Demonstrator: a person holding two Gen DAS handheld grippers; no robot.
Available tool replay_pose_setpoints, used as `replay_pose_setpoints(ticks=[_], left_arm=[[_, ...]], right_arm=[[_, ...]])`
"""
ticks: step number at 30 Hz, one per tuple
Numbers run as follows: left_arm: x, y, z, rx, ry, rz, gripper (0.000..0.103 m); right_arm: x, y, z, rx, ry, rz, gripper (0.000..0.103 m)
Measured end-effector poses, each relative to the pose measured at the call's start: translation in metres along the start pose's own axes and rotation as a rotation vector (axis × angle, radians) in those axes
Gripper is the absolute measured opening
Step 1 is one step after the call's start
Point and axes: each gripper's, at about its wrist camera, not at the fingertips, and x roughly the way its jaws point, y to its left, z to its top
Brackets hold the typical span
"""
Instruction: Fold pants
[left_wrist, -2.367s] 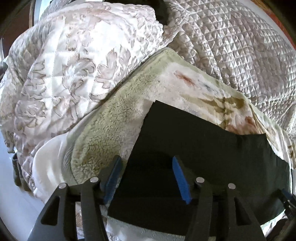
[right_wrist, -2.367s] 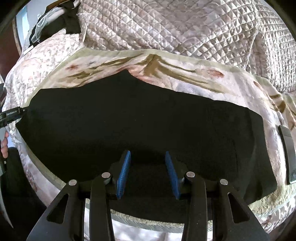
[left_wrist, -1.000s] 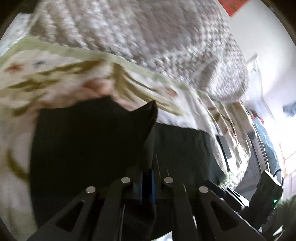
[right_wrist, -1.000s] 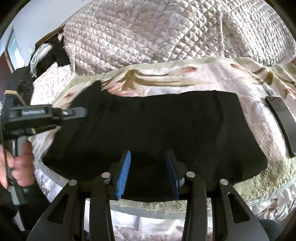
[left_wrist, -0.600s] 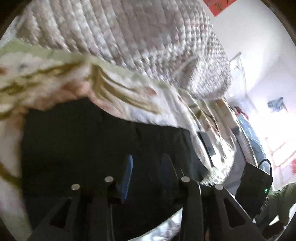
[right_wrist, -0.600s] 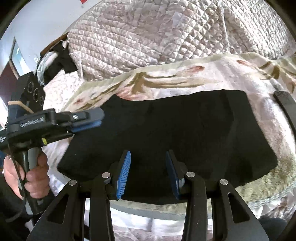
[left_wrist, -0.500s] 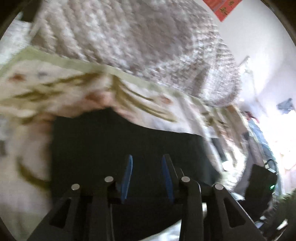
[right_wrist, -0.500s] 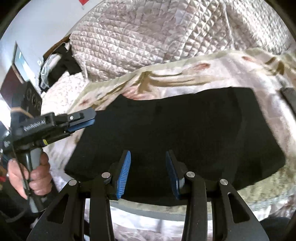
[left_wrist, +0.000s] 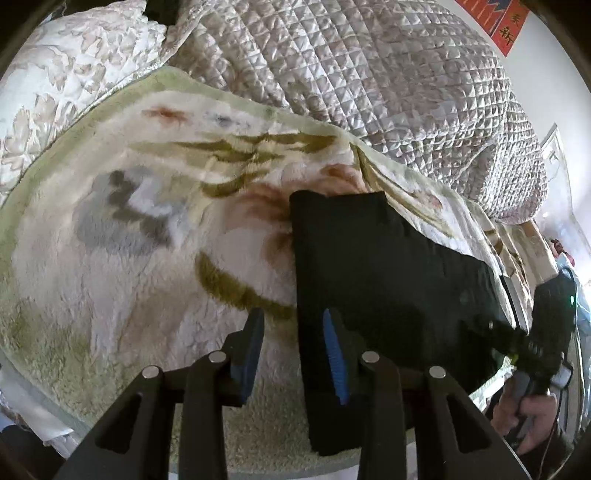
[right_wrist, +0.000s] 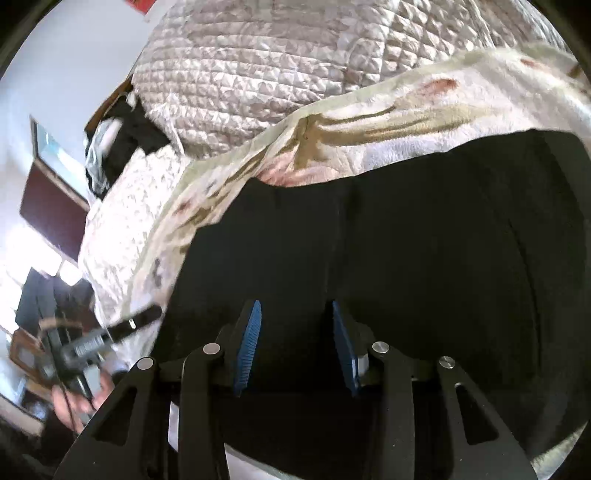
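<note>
A second ago the left gripper (left_wrist: 291, 347) was clamped on a lifted corner of the pants (left_wrist: 376, 280); since then it has let go and swung to the pants' left edge, and that corner now lies flat. Its jaws stand partly open with nothing between the pads: the left edge of the pants runs just under the right pad, and whether the pad touches the cloth cannot be told. The right gripper (right_wrist: 295, 347) hovers over the near middle of the pants (right_wrist: 388, 258), jaws partly open, holding nothing. The pants are black, folded into a flat band with straight edges and a squared left end, lying on the fleece blanket (left_wrist: 129, 240) on the bed, in front of the quilt (left_wrist: 351, 74). In the left view their long axis runs from near the gripper away to the right, toward the right gripper (left_wrist: 517, 343) and the hand (left_wrist: 532, 413) on it.
</note>
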Motion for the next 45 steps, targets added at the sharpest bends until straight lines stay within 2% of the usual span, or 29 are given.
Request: replay_pose_setpoints(ticks=[1, 2, 3, 8, 11, 17, 18, 20, 22, 27, 28, 30, 31, 32, 35, 36, 38, 41, 43, 45], left_arm=[[0.001, -0.001, 0.0, 0.003, 0.0, -0.005, 0.036], [0.001, -0.002, -0.001, 0.006, 0.0, -0.009, 0.036], [0.002, -0.004, 0.0, 0.007, -0.001, -0.012, 0.036], [-0.003, -0.007, 0.003, 0.019, -0.011, -0.023, 0.036], [-0.001, -0.011, 0.006, 0.034, -0.014, -0.022, 0.036], [0.002, -0.021, 0.023, 0.07, -0.037, -0.02, 0.036], [0.003, -0.023, 0.028, 0.076, -0.039, -0.021, 0.036], [0.01, -0.029, 0.039, 0.091, -0.044, -0.027, 0.036], [0.02, -0.033, 0.048, 0.11, -0.045, -0.024, 0.036], [0.047, -0.042, 0.065, 0.142, -0.03, -0.028, 0.035], [0.055, -0.042, 0.068, 0.146, -0.019, -0.023, 0.035], [0.068, -0.039, 0.07, 0.144, 0.009, -0.003, 0.035], [0.073, -0.038, 0.07, 0.14, 0.026, 0.0, 0.035], [0.078, -0.037, 0.07, 0.139, 0.038, -0.001, 0.035], [0.076, -0.039, 0.067, 0.158, 0.028, 0.002, 0.035], [0.076, -0.039, 0.067, 0.16, 0.026, 0.0, 0.035], [0.077, -0.038, 0.066, 0.158, 0.024, -0.005, 0.035], [0.077, -0.038, 0.064, 0.164, 0.013, -0.007, 0.035], [0.072, -0.04, 0.062, 0.167, 0.005, -0.004, 0.035], [0.063, -0.041, 0.058, 0.166, -0.004, -0.006, 0.035]], right_arm=[[0.001, 0.001, 0.001, -0.002, 0.009, -0.001, 0.028], [0.002, 0.002, 0.001, -0.01, 0.019, -0.009, 0.008], [0.003, 0.003, 0.002, -0.007, 0.034, -0.008, 0.003], [-0.013, -0.002, -0.004, 0.031, -0.009, 0.016, 0.002], [-0.005, -0.016, -0.008, 0.066, 0.008, -0.004, 0.002], [-0.009, -0.01, -0.005, 0.055, 0.02, -0.009, 0.004], [-0.011, -0.01, -0.003, 0.058, 0.017, -0.02, 0.007], [-0.016, -0.01, 0.001, 0.046, -0.006, -0.039, 0.03], [-0.016, -0.01, 0.012, 0.033, -0.025, -0.027, 0.041], [0.013, -0.009, 0.039, 0.006, 0.032, -0.059, 0.041], [0.018, -0.009, 0.043, 0.002, 0.037, -0.056, 0.041], [0.032, -0.01, 0.051, 0.004, 0.056, -0.074, 0.03], [0.037, -0.011, 0.054, 0.01, 0.059, -0.09, 0.012], [0.038, -0.013, 0.055, 0.014, 0.063, -0.101, 0.007], [0.033, -0.017, 0.054, 0.037, 0.043, -0.088, 0.004], [0.027, -0.017, 0.052, 0.028, 0.021, -0.105, 0.0], [0.023, -0.026, 0.049, 0.044, 0.01, -0.138, 0.0], [0.021, -0.034, 0.05, 0.078, 0.016, -0.107, 0.0], [0.011, -0.022, 0.05, 0.033, -0.006, -0.133, 0.0], [-0.002, -0.009, 0.046, -0.009, -0.029, -0.115, 0.0]])
